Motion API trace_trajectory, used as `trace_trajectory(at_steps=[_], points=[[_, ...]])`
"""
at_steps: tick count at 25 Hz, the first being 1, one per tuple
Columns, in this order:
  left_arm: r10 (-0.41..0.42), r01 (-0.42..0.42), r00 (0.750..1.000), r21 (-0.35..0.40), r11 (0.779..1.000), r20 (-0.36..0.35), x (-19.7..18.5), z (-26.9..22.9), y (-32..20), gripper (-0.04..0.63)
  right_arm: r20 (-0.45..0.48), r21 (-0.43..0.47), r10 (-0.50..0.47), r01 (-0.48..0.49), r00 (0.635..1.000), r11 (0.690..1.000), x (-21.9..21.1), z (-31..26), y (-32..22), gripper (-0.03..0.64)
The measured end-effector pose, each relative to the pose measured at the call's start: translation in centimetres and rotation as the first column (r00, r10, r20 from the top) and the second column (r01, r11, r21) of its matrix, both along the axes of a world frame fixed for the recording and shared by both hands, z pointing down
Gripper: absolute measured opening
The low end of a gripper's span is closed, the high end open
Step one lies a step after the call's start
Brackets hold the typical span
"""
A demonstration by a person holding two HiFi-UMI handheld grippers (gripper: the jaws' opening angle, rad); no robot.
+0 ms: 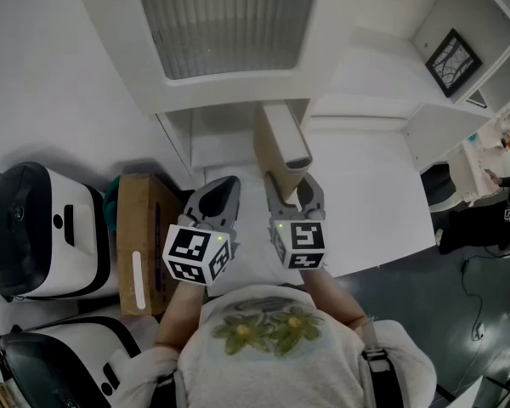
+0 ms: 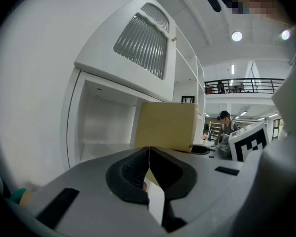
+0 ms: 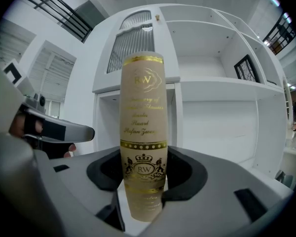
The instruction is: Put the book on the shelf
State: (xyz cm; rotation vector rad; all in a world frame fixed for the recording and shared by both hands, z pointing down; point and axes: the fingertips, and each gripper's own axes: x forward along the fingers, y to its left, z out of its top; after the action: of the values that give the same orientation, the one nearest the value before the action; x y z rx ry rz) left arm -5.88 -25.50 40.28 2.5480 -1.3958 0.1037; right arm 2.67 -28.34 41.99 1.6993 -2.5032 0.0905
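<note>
A beige book [image 1: 282, 147] with gold lettering on its spine [image 3: 143, 127] stands upright between the jaws of my right gripper [image 1: 294, 190], which is shut on its lower part. The book is held just in front of the white shelf unit [image 1: 365, 83], near an open compartment [image 3: 222, 117]. My left gripper [image 1: 219, 192] hovers beside it on the left. Its jaws meet with nothing between them [image 2: 149, 154]. In the left gripper view the book's cover [image 2: 167, 125] shows ahead and slightly right.
A brown cardboard box [image 1: 143, 236] and two white-and-black machines [image 1: 34, 228] sit at the left. A framed picture [image 1: 452, 60] stands on a shelf at the upper right. A person [image 1: 501, 202] works at the far right.
</note>
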Motion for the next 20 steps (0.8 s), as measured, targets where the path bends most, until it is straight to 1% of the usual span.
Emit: trace_trajectory(at_steps=[20], points=[[0.001, -0.001, 1.0, -0.009, 1.0, 0.0, 0.13, 0.33, 0.03, 0.029, -0.007, -0.022, -0.002, 0.002, 1.0, 1.0, -0.17, 0.79, -0.75, 0.227]])
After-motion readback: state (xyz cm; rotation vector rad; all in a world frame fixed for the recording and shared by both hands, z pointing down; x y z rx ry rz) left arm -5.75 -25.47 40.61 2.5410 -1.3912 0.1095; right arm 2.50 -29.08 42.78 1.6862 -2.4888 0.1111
